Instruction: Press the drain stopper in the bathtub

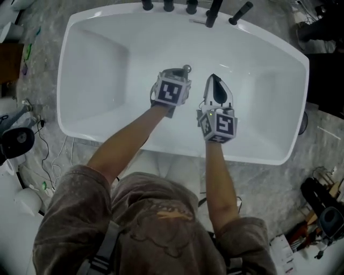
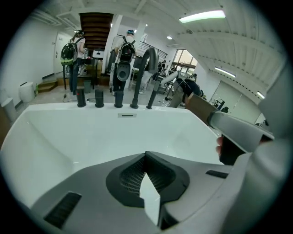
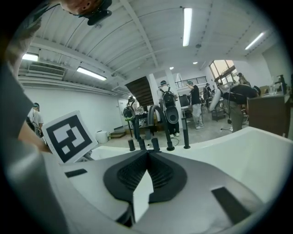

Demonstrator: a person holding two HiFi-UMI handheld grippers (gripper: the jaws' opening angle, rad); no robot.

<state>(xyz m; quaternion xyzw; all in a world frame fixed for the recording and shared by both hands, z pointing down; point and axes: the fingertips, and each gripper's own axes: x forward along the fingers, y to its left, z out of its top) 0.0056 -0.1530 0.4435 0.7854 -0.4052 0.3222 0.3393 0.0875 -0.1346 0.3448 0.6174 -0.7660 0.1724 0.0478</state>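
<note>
**Both grippers over tub, stopper half hidden**

Head view: small shiny drain stopper [image 1: 187, 69] sits on the tub floor, mid-tub toward the tap side, just beside the tip of the left gripper [image 1: 174, 71]. Can't tell if they touch, since the gripper body and its marker cube [image 1: 171, 91] cover the floor there. Right gripper [image 1: 214, 79] hangs near, to the right, apart from the stopper. Bathtub [image 1: 70, 43] is white; its far rim w/ the dark tap fittings [image 1: 168, 5] is cut off at the top edge.

Neither gripper view shows the stopper; each gripper's own grey body blocks the floor below. Left gripper [image 2: 145, 157]: jaws pressed together, nothing btwn. Right gripper [image 3: 147, 153]: same, jaws together and empty.

Only the gripper views show the room beyond the tub: taps [image 2: 118, 98] upright on the rim, and people w/ backpacks [image 2: 122, 59] standing behind. Right gripper view catches the left cube [image 3: 68, 136].
</note>
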